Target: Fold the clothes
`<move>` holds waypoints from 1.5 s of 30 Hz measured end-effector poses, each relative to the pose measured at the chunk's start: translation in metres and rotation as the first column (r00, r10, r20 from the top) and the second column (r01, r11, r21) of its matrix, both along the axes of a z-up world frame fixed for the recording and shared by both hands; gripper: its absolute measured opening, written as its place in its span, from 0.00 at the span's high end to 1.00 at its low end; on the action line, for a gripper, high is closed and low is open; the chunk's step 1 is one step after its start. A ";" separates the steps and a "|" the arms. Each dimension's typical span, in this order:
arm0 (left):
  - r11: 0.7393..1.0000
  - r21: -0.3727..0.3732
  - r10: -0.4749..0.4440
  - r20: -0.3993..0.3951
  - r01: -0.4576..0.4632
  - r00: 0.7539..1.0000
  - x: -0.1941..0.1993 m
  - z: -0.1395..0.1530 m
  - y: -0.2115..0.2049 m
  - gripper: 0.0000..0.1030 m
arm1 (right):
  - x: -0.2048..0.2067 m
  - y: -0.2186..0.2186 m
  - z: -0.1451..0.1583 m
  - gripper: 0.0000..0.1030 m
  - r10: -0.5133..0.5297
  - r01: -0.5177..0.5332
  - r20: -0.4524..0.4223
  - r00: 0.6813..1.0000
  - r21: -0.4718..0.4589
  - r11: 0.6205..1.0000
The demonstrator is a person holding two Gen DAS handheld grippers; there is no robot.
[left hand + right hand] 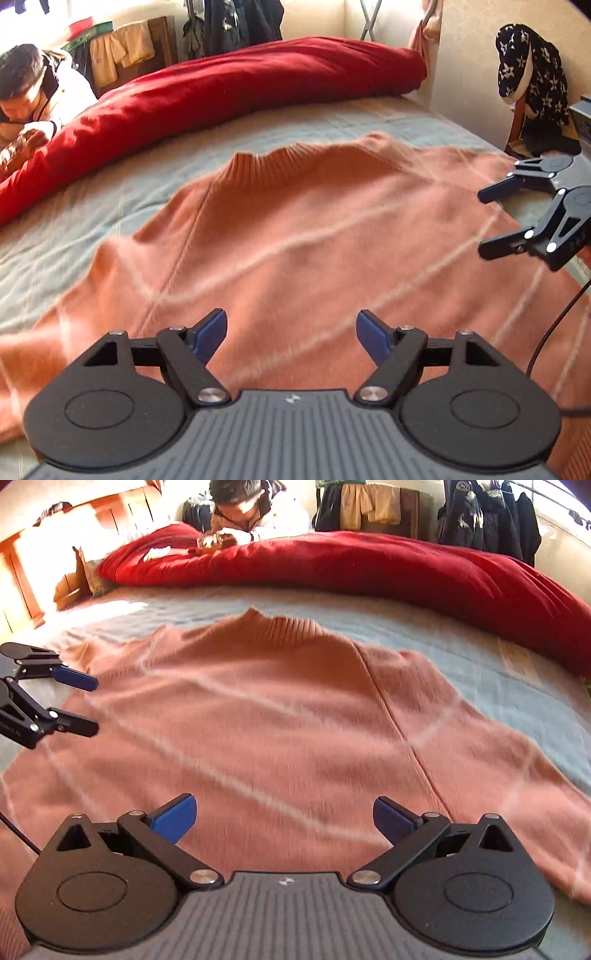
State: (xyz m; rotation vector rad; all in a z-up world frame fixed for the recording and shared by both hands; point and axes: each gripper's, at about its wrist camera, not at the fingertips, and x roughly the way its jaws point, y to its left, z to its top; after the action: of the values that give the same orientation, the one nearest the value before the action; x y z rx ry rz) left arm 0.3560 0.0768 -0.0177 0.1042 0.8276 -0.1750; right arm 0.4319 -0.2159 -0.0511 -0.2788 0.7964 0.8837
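An orange-pink knit sweater [295,236] with thin pale lines lies spread flat on the bed, its ribbed collar pointing away from me; it also fills the right wrist view as the sweater [280,716]. My left gripper [291,336] hovers over the sweater's near part, open, nothing between its blue pads. My right gripper [284,819] is likewise open above the cloth. Each gripper shows in the other's view: the right gripper [484,223] at the sweater's right side, the left gripper [94,705] at its left side, both with fingers apart.
A light blue bedsheet [92,192] covers the bed. A thick red duvet [221,88] lies rolled along the far side. A person [251,513] leans over it. Clothes hang on a rack [487,517] behind. A star-patterned garment [532,74] drapes a chair at right.
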 end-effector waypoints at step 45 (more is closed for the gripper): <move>0.613 -0.417 0.668 -0.182 -0.672 0.722 -0.069 -0.001 0.228 0.25 | 0.014 0.035 -0.048 0.00 -0.209 0.209 0.010 0.978 -0.048 0.977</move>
State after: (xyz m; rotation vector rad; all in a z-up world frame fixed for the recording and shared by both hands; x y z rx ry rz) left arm 0.2870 0.3050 -0.0186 -0.6666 0.7625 0.3552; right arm 0.4458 -0.1806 -0.0989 -0.2344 0.8275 0.6662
